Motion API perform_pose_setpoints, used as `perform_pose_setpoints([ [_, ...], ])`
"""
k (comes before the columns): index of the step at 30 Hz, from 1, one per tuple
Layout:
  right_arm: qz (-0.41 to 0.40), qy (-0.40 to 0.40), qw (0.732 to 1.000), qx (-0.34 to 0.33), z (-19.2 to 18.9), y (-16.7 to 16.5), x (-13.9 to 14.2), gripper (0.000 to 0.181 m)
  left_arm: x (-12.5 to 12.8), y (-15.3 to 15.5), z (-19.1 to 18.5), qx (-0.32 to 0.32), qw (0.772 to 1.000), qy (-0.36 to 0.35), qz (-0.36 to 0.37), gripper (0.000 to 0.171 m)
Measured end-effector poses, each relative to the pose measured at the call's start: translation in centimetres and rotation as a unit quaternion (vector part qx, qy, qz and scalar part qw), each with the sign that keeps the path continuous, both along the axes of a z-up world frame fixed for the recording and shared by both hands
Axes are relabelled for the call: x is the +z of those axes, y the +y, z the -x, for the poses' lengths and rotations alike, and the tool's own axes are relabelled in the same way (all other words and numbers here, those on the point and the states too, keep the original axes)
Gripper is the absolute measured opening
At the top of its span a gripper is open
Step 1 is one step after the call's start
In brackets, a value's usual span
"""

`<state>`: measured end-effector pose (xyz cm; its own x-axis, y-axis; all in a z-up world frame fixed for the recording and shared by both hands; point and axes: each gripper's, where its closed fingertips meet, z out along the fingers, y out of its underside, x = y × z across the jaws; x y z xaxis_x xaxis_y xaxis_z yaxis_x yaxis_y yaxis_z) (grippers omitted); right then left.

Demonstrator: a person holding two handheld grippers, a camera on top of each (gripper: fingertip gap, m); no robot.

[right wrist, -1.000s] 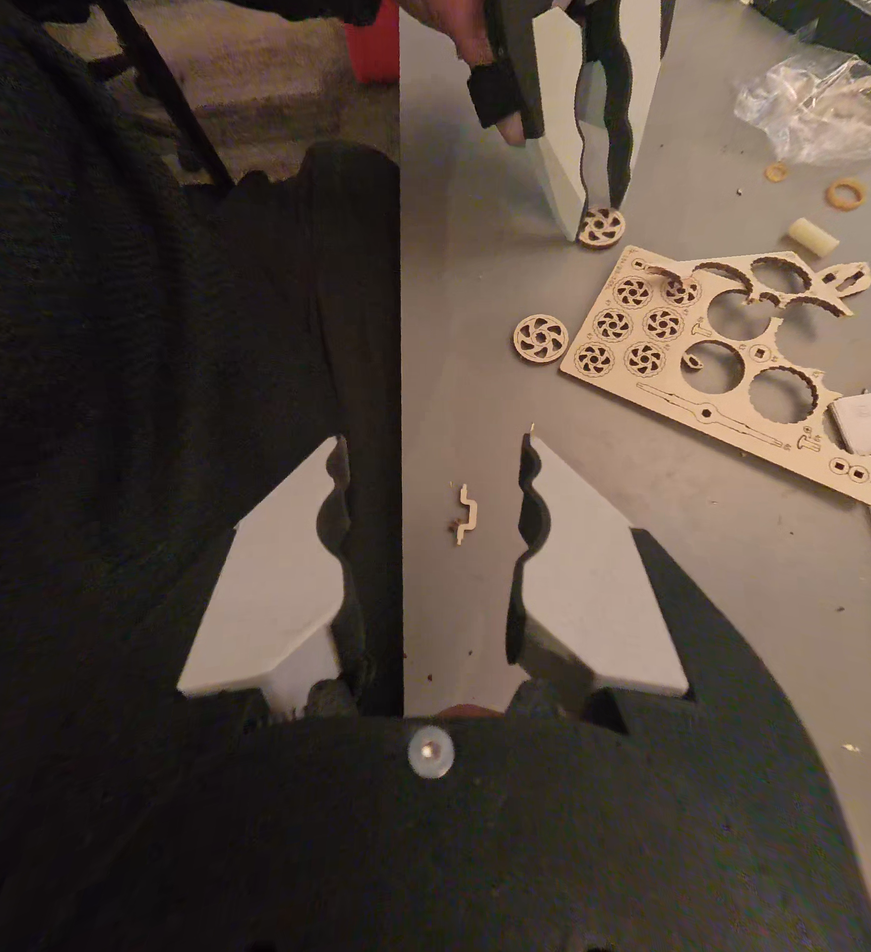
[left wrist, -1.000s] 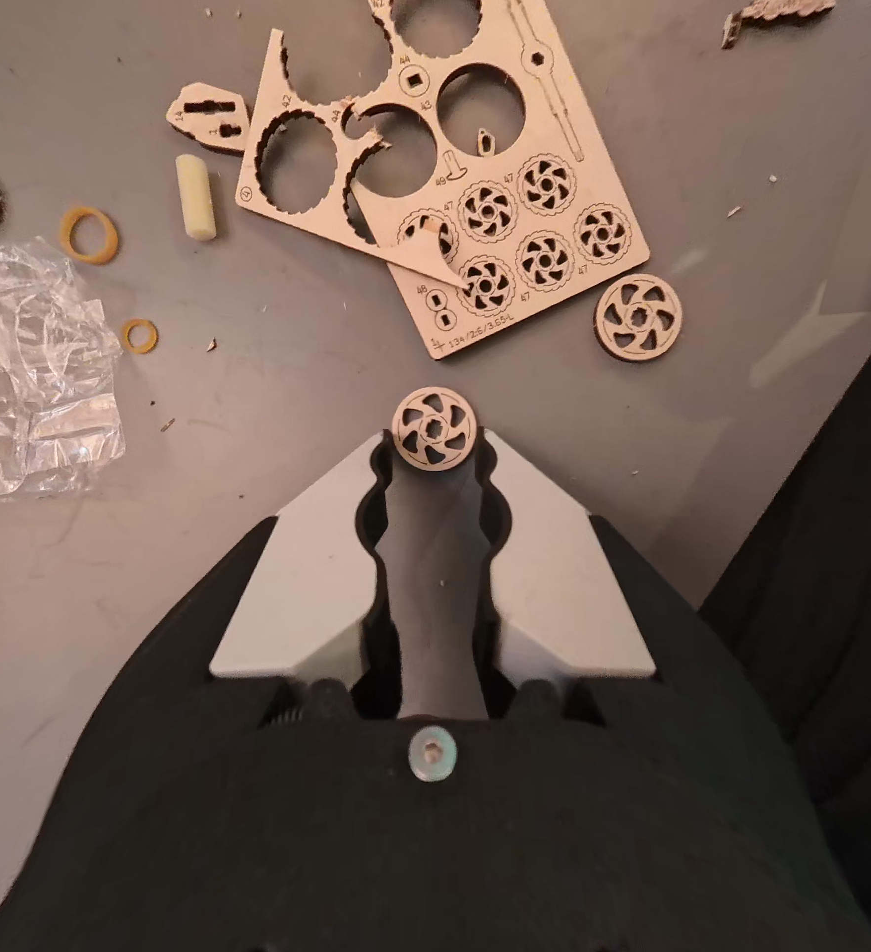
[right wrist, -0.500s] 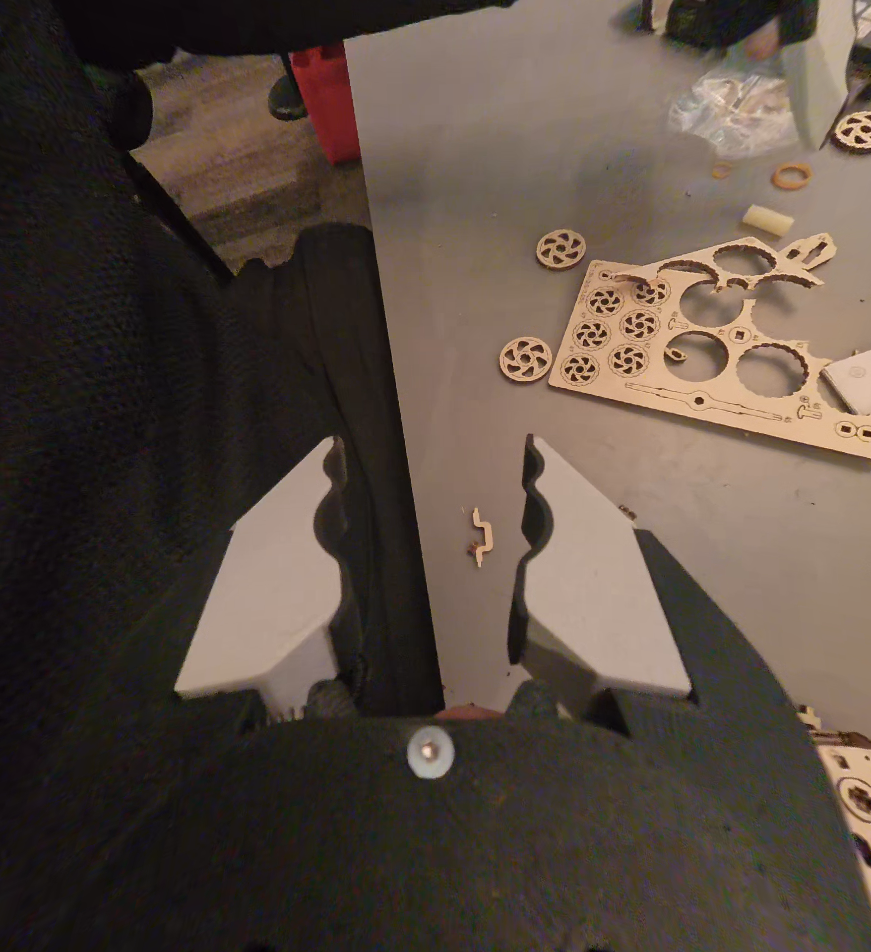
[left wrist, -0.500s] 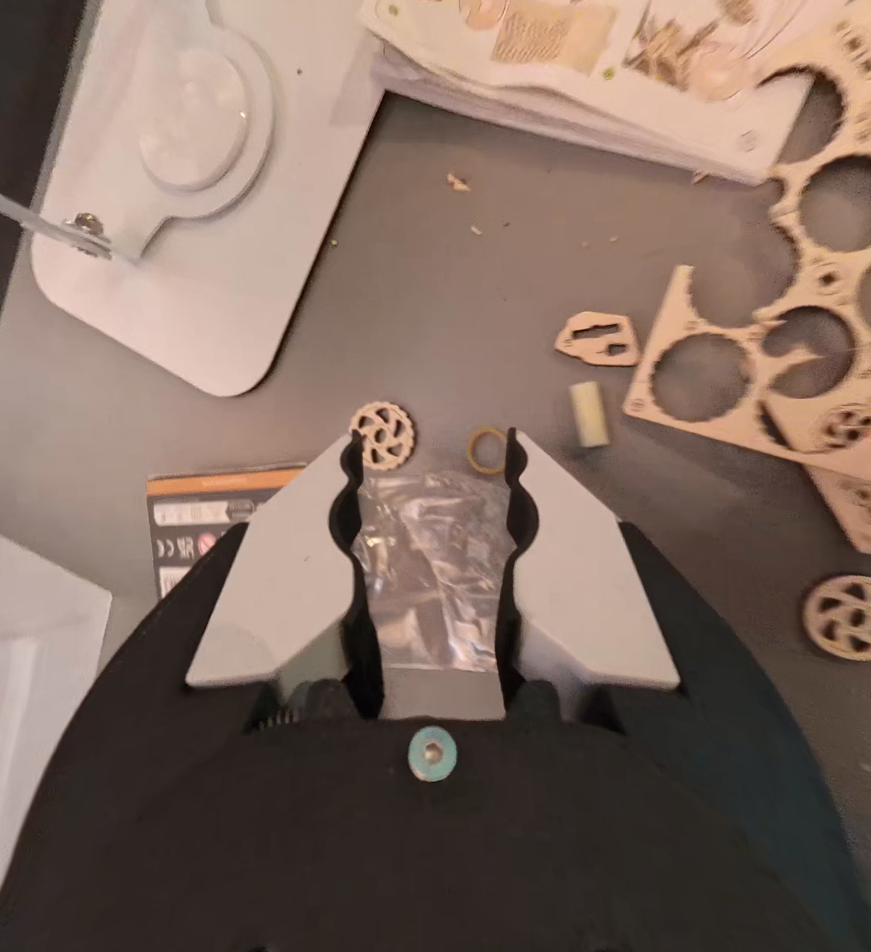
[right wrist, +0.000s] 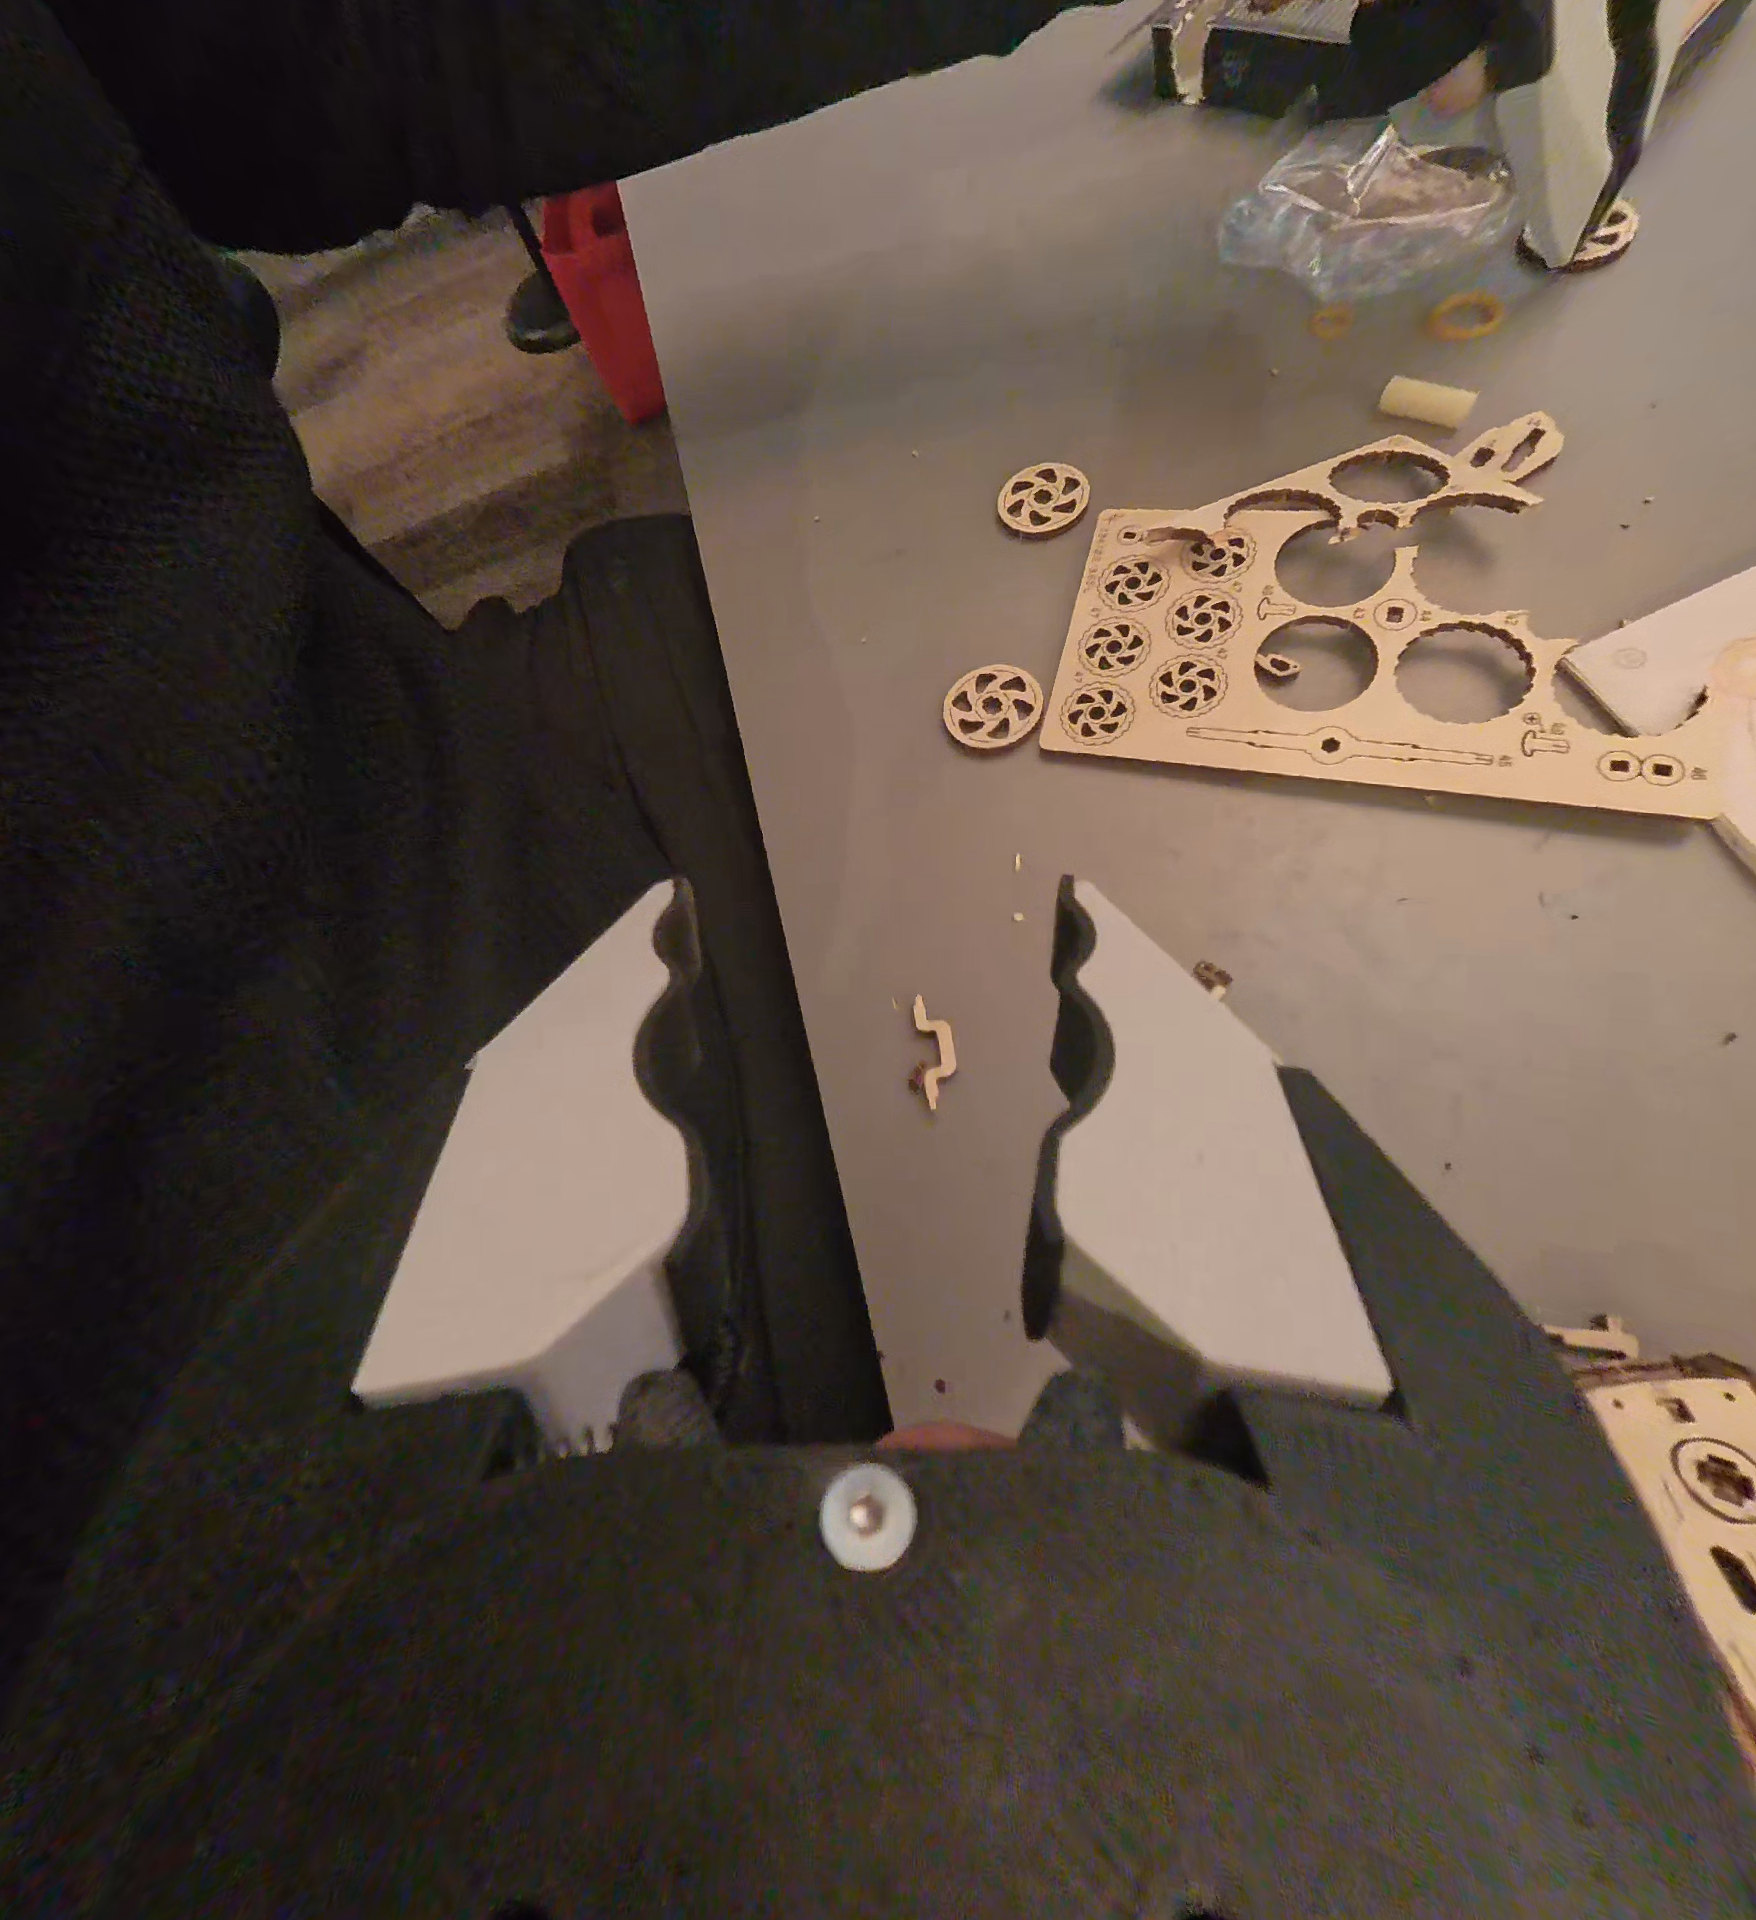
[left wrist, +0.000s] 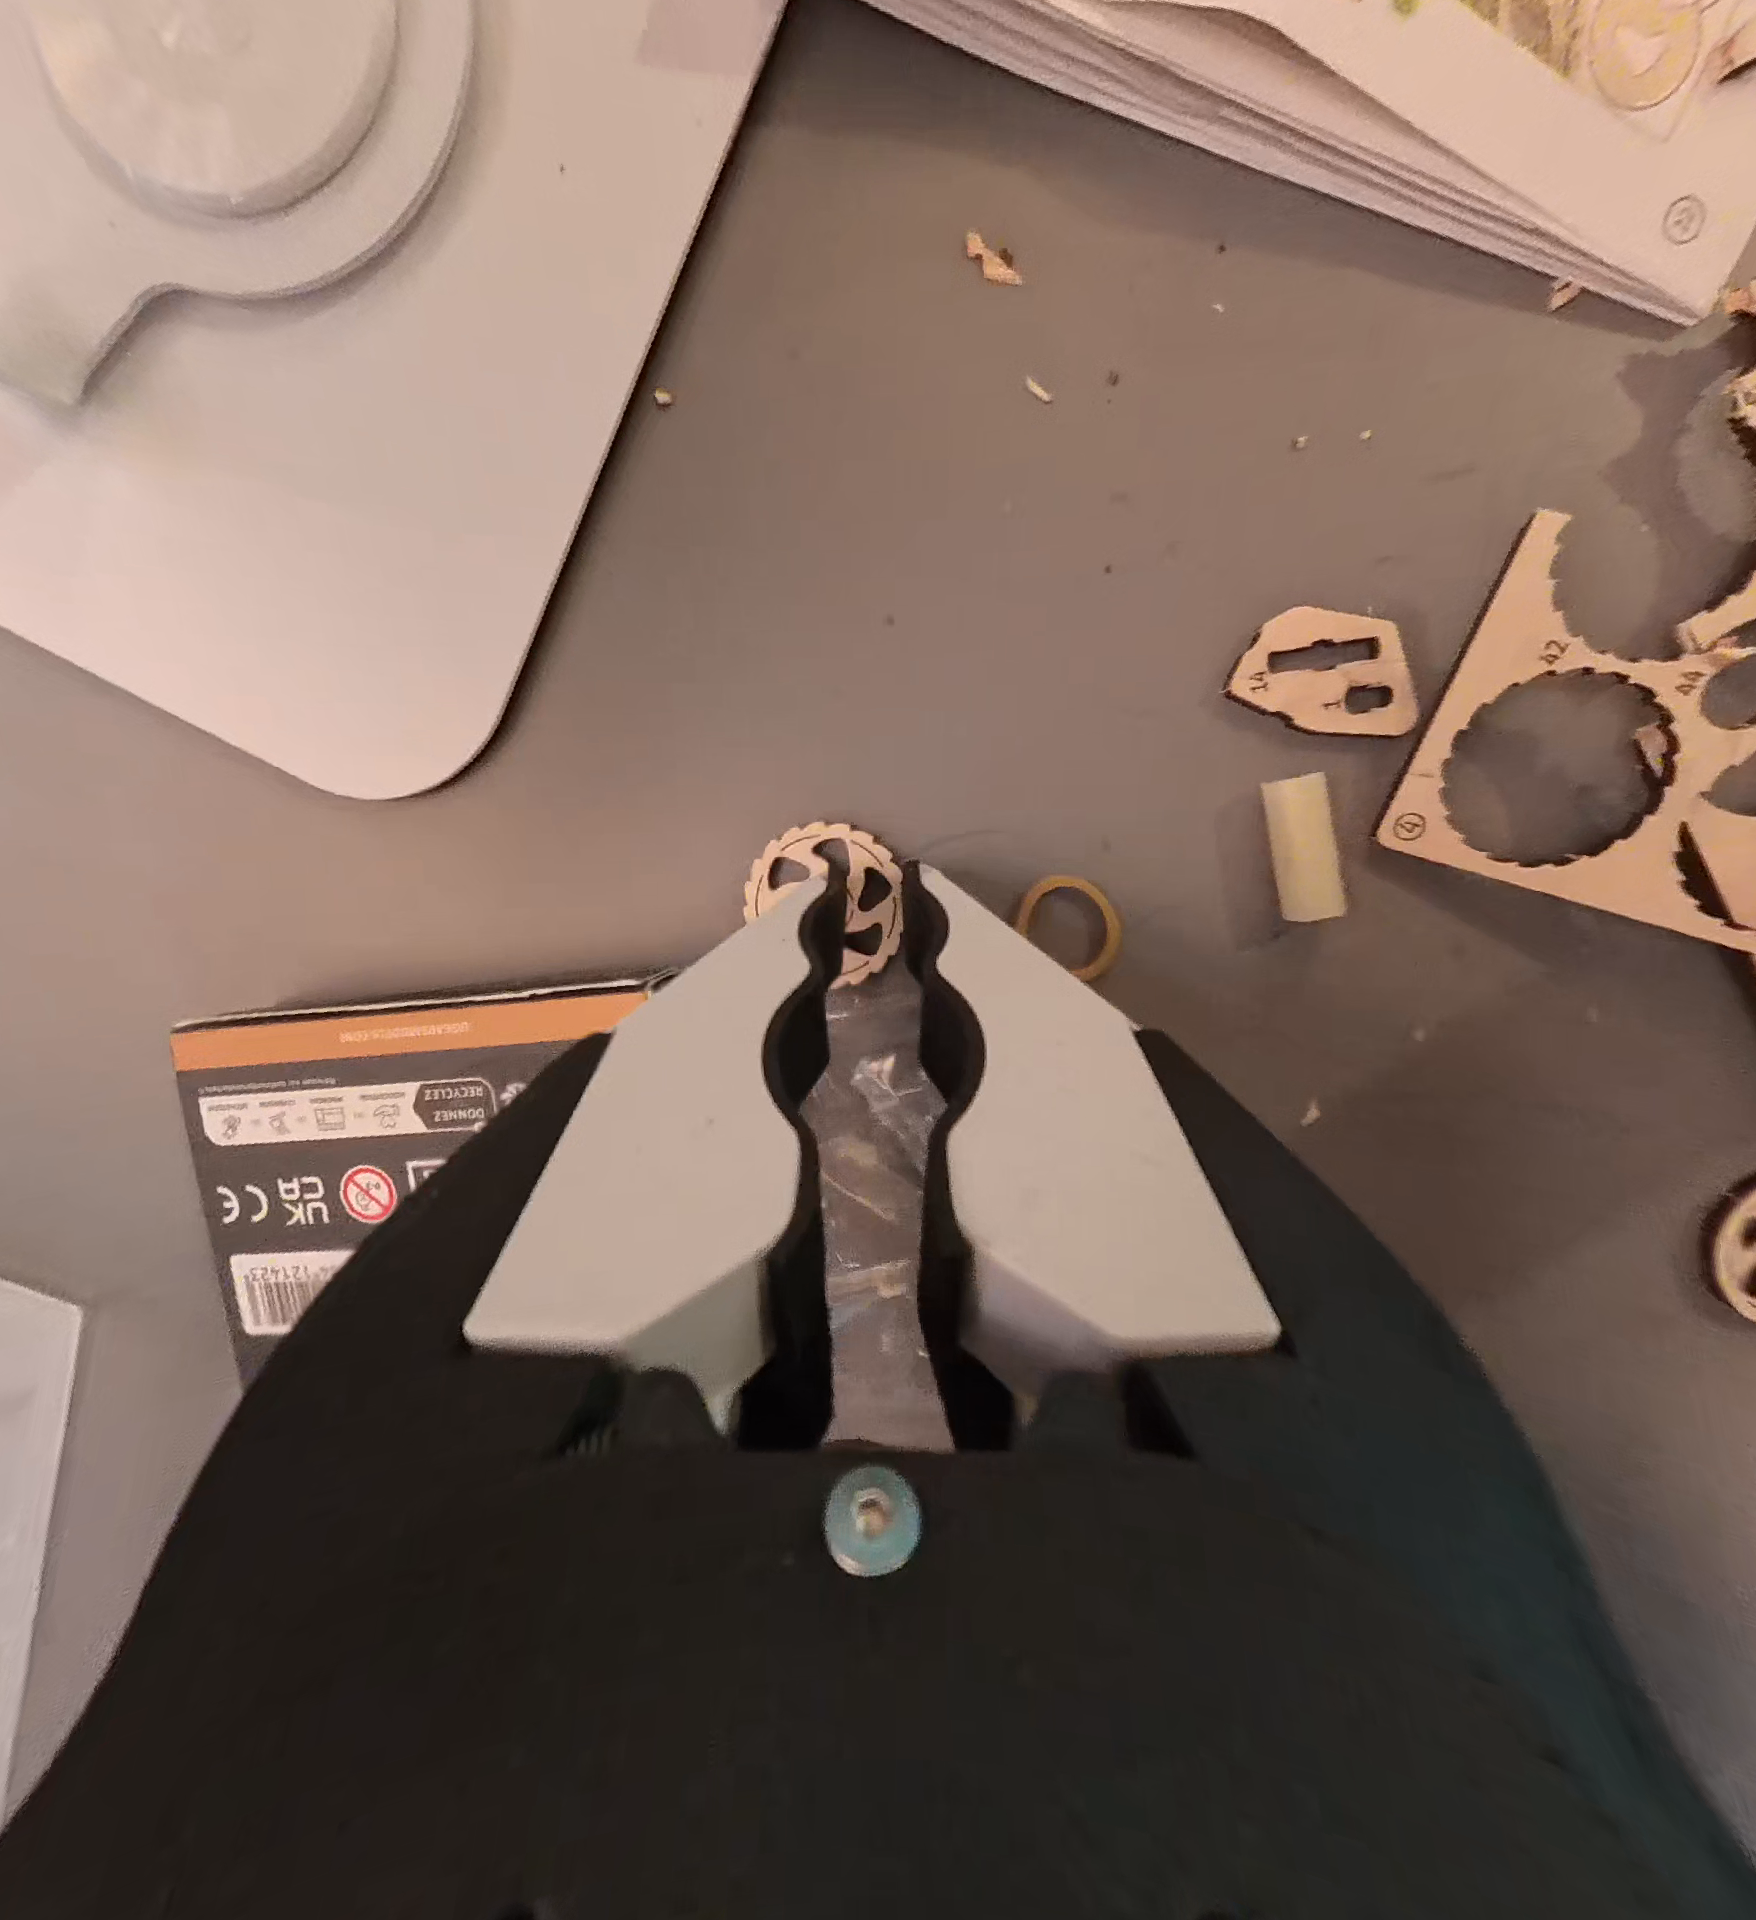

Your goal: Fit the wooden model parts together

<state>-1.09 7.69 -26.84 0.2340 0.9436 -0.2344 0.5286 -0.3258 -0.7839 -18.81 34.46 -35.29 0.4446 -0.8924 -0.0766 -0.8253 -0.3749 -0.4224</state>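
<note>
My left gripper has its jaws narrowed onto a small toothed wooden gear lying on the grey table. The left fingertip overlaps the gear and the right one is at its rim. The gripper also shows far off in the right wrist view. My right gripper is open and empty at the table's near edge, with a tiny wooden bracket on the table between its fingers. A wooden parts sheet lies beyond, also in the left wrist view. Two loose spoked wheels lie beside it.
A plastic bag, rubber rings, a white cylinder and a small cut-out piece lie near the left gripper. A dark box, a white stand base and a booklet surround it. A part-built wooden model sits at the right. It is some 7 cm from my left tips to the white cylinder. Look for it in the right wrist view too.
My left gripper let go of the spoked wheel, swung left to the toothed gear and narrowed its jaws on it. My right gripper stayed open and drifted slightly.
</note>
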Motion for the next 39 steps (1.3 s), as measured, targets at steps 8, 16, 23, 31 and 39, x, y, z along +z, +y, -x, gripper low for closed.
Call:
perform_pose_setpoints([
  [8,0.011,-0.001,1.000,-0.020,-0.8,0.2,-0.5,0.067,0.0,-1.5,-1.0,-0.030,0.999,-0.016,0.003,0.007],
  [16,0.022,0.006,0.999,-0.035,-1.1,0.7,-0.6,0.067,0.8,-3.4,-3.7,-0.073,0.995,-0.061,-0.004,0.033],
  [23,0.033,0.010,0.999,-0.040,-1.1,1.0,-1.0,0.067,-0.4,-2.6,-2.6,-0.030,0.999,-0.040,0.019,0.043],
  [31,0.036,0.013,0.998,-0.054,-1.5,1.7,-1.1,0.067,-0.3,-2.5,-3.1,-0.035,0.998,-0.050,0.003,0.024],
  [39,0.043,0.014,0.997,-0.061,-1.7,2.1,-1.5,0.067,-0.2,-2.2,-3.8,-0.028,0.998,-0.055,-0.001,0.048],
])
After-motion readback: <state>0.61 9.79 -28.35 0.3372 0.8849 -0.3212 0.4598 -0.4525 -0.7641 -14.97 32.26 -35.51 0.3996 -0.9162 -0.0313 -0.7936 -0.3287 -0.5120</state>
